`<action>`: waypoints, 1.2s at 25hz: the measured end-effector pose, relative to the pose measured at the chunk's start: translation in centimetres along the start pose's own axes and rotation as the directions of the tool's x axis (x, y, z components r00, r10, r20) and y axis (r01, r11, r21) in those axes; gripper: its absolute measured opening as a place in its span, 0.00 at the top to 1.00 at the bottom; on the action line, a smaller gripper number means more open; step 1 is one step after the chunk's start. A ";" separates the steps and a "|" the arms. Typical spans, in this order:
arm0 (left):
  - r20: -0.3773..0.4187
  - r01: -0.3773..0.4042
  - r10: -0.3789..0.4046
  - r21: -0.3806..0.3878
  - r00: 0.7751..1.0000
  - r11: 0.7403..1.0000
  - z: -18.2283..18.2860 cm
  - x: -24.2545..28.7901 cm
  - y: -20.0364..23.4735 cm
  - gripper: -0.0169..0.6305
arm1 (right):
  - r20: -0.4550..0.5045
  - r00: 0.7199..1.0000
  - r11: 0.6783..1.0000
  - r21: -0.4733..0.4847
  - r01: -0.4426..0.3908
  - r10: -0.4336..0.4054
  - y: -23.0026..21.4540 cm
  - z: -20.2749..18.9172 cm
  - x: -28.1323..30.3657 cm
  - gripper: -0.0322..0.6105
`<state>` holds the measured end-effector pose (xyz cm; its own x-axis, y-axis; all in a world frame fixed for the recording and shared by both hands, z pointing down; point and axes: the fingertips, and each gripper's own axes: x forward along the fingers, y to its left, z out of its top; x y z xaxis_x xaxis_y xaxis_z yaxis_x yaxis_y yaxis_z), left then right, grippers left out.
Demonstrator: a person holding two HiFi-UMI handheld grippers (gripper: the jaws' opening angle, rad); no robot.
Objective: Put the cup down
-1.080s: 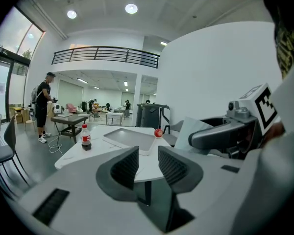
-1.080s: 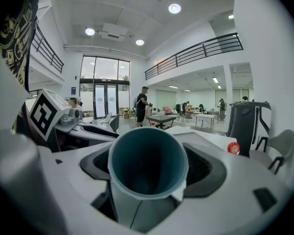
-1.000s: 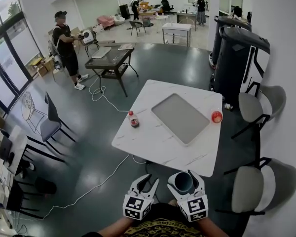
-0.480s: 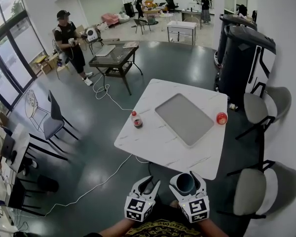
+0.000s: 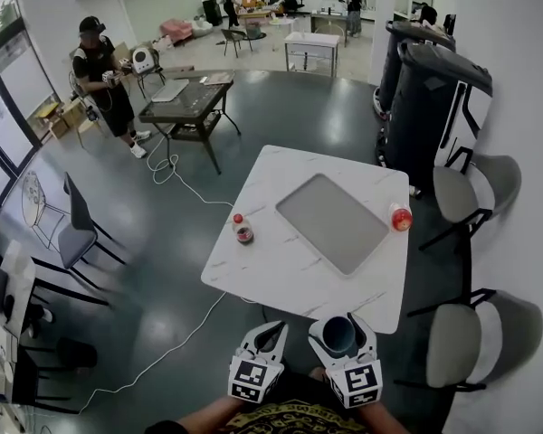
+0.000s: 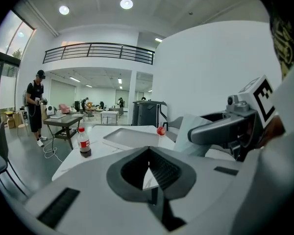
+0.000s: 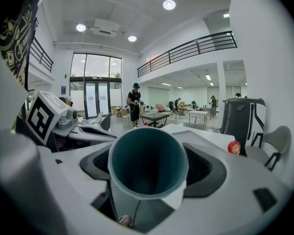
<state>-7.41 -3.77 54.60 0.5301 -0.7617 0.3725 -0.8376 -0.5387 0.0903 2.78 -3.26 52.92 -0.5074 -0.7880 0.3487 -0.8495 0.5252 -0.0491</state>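
Observation:
A cup (image 5: 338, 335) with a teal inside and a pale outer wall is held by my right gripper (image 5: 340, 324), low in the head view, just short of the white marble table's near edge (image 5: 281, 283). In the right gripper view the cup (image 7: 148, 163) fills the middle with its mouth toward the camera, and the dark pads (image 7: 208, 168) press on its sides. My left gripper (image 5: 269, 328) hangs beside it on the left, its jaws shut with nothing between them (image 6: 148, 153). In the left gripper view the right gripper shows at the right, holding the cup's pale wall (image 6: 188, 133).
On the table lie a grey tray (image 5: 333, 221), a small cola bottle (image 5: 242, 231) at the left edge and a red round thing (image 5: 400, 218) at the right edge. Two grey chairs (image 5: 462, 193) (image 5: 457, 342) stand to the right. A cable (image 5: 176, 328) runs over the floor at the left. A person (image 5: 100, 70) stands far back.
The head view has swung a little, so the table sits slightly more to the left. Both grippers stay low in front of me, the cup still in the right one.

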 end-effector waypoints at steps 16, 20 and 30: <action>0.032 0.118 -0.118 0.000 0.992 0.993 2.2 2.7 7.7 0.96 | -0.002 0.992 0.992 -0.005 0.123 -0.123 0.5 4.1 7.3 0.33; 0.038 0.145 -0.145 0.000 0.989 0.989 2.5 3.0 9.0 0.96 | -0.009 0.988 0.988 -0.003 0.152 -0.152 0.7 4.6 8.4 0.33; 0.033 0.174 -0.174 0.009 0.984 0.985 2.4 3.6 11.1 0.96 | -0.013 0.982 0.982 0.008 0.189 -0.189 0.8 5.0 10.4 0.33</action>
<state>-14.46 -13.30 54.70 0.6718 -0.6677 0.3208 -0.7315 -0.6661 0.1456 -3.91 -12.61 51.79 -0.3356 -0.8690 0.3635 -0.9314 0.3640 0.0102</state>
